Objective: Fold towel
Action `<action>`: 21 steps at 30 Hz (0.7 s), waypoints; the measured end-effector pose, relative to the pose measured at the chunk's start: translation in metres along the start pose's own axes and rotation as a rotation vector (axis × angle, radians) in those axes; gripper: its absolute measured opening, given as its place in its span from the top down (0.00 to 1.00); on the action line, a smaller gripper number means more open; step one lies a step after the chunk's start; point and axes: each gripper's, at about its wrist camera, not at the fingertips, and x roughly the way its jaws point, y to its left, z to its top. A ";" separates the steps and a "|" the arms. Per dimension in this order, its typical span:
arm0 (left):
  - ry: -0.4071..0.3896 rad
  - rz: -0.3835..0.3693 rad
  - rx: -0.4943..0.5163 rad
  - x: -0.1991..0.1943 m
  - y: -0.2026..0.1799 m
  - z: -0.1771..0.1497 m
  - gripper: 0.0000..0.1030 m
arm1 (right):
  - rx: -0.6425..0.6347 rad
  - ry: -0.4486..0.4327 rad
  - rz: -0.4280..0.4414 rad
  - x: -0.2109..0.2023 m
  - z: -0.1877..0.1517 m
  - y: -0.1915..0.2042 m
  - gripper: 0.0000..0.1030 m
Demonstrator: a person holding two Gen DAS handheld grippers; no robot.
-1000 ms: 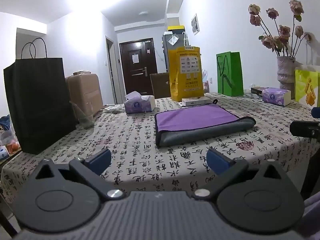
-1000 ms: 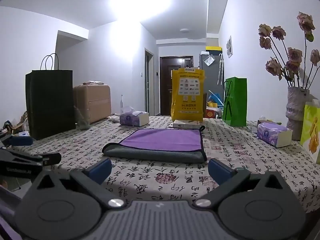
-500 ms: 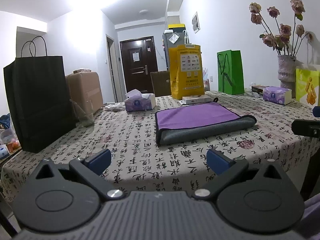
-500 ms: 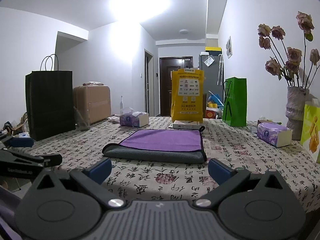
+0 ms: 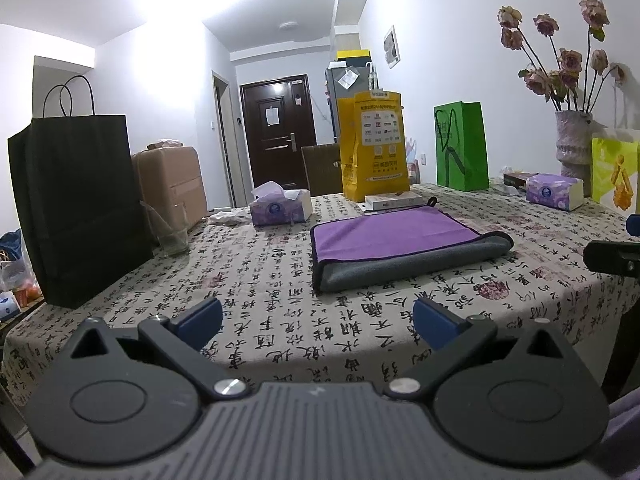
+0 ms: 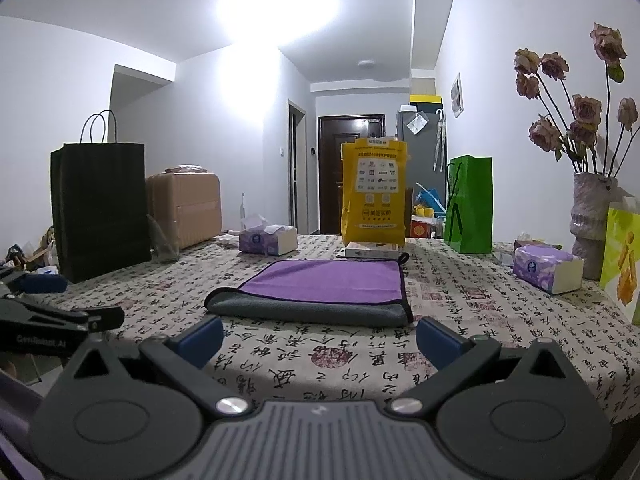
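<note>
A towel [image 5: 396, 236], purple on top and grey underneath, lies folded flat on the patterned tablecloth; it also shows in the right wrist view [image 6: 320, 292]. Its grey folded edge faces me. My left gripper [image 5: 318, 320] is open and empty, held back at the table's near edge, short of the towel. My right gripper [image 6: 318, 338] is open and empty, also near the front edge, a little short of the towel. Each gripper shows at the side of the other's view.
A black paper bag [image 5: 76, 208] and a glass [image 5: 172, 232] stand at the left. Tissue boxes [image 5: 280, 208] [image 6: 548, 268], a yellow bag [image 6: 374, 192], a green bag [image 6: 470, 204], a flower vase [image 6: 592, 220] and a small box [image 6: 372, 250] ring the towel.
Both views have shifted only slightly; the grippers stay open and the towel has not moved.
</note>
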 end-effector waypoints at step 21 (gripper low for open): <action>0.018 -0.005 0.001 0.008 -0.003 -0.006 0.00 | 0.001 0.013 0.003 0.005 -0.009 0.002 0.00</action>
